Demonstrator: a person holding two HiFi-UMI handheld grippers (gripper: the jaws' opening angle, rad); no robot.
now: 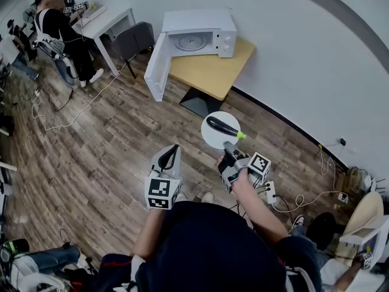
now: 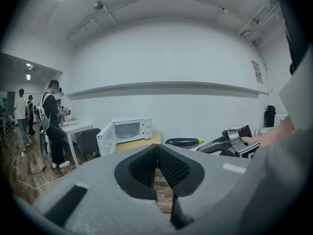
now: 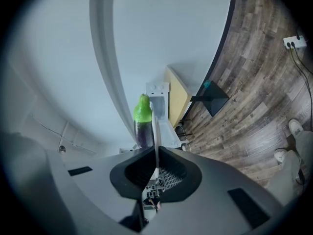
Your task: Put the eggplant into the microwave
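Observation:
A dark purple eggplant with a green stem lies on a round white plate held in the air. My right gripper is shut on the plate's near rim; in the right gripper view the plate shows edge-on between the jaws, with the eggplant just left of it. The white microwave stands on a wooden table ahead, its door swung wide open. My left gripper hangs shut and empty beside the plate. The left gripper view shows the microwave and the eggplant.
A grey chair and a white desk stand left of the microwave, with people working there. Cables trail over the wood floor at left. A power strip and cords lie by the wall at right.

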